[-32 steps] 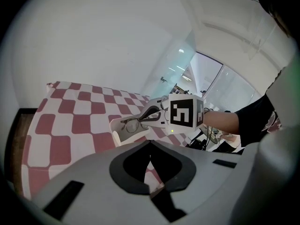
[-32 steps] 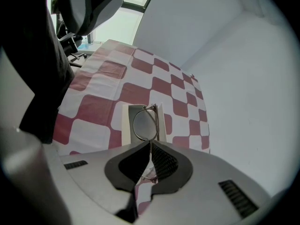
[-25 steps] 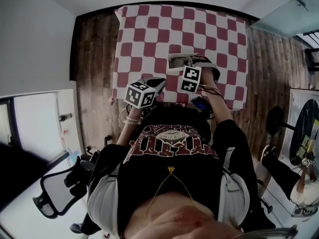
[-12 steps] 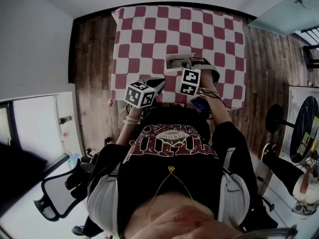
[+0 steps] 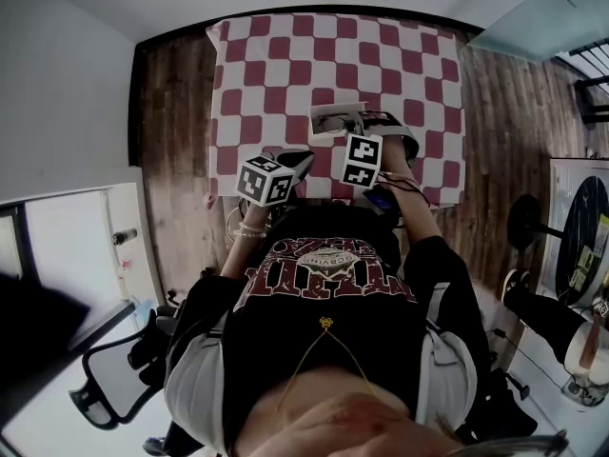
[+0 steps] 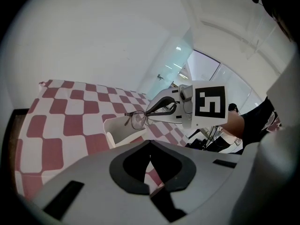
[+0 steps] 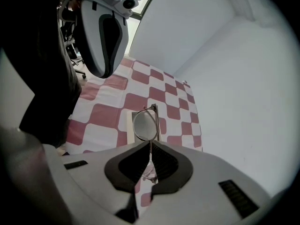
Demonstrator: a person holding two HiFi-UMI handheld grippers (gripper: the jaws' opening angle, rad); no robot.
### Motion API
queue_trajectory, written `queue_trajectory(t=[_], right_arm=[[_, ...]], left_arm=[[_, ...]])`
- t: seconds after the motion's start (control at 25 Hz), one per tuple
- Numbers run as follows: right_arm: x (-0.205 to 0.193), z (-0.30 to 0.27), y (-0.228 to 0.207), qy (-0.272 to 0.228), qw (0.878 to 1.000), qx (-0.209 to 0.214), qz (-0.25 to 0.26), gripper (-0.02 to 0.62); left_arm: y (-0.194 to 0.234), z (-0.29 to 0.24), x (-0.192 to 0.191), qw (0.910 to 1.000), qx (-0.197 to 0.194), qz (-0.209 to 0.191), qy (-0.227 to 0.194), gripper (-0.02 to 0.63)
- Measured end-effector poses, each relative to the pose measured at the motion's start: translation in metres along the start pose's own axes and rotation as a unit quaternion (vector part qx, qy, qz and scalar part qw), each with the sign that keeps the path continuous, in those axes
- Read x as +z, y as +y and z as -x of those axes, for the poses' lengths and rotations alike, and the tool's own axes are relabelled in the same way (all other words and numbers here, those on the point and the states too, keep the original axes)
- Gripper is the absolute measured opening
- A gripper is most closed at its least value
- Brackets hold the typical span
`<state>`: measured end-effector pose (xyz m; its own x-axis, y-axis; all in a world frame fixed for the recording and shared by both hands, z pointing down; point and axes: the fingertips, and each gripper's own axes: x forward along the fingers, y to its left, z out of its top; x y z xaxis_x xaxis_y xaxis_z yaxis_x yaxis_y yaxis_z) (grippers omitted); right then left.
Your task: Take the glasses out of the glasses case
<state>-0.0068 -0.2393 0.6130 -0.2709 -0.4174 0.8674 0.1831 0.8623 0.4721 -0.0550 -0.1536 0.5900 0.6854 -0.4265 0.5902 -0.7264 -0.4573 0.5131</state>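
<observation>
Dark glasses (image 7: pixel 145 125), pinched edgewise in the right tongs (image 7: pixel 150 145) above the white case (image 6: pixel 123 132), could twist loose; left tongs (image 6: pixel 149 142) closed, empty.

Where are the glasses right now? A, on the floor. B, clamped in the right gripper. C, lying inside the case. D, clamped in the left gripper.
B: the right gripper has its jaws closed on the glasses, held over the open case, while the left gripper is shut on nothing.
</observation>
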Motion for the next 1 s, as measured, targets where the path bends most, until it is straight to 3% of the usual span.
queue_trajectory(t=[1.0], right_arm=[[0.003, 0.051, -0.011, -0.022, 0.999, -0.035, -0.026, 0.029]], left_arm=[[-0.009, -0.016, 0.003, 0.9992, -0.017, -0.022, 0.028, -0.002]])
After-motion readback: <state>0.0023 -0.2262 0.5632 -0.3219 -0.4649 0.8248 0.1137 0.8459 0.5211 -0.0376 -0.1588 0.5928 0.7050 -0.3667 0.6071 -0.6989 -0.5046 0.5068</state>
